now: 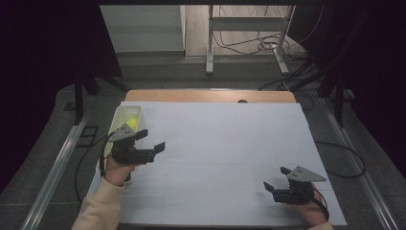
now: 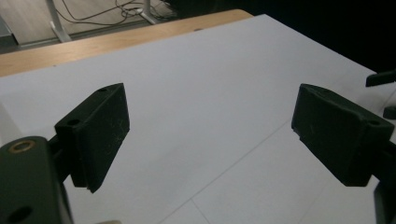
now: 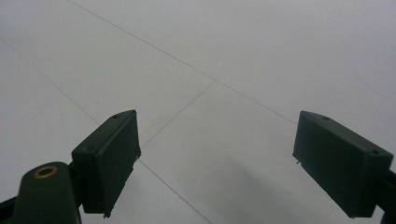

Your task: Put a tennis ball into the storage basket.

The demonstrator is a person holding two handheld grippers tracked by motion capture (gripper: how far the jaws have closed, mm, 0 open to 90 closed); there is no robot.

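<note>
Yellow ball (image 1: 130, 123) lies in the white bin (image 1: 118, 116), just behind and to the outer side of the left gripper (image 1: 151, 141), whose jaws stand apart and empty. Right gripper (image 1: 276, 178), likewise spread and empty, hovers well apart; the left hand (image 1: 117, 168) is nearer.

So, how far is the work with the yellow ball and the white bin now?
The round yellow ball already lies inside the white plastic bin at the table's left edge. Nothing is in hand: the left gripper and right gripper are both open and empty. The white table sheet holds nothing more to move.
</note>
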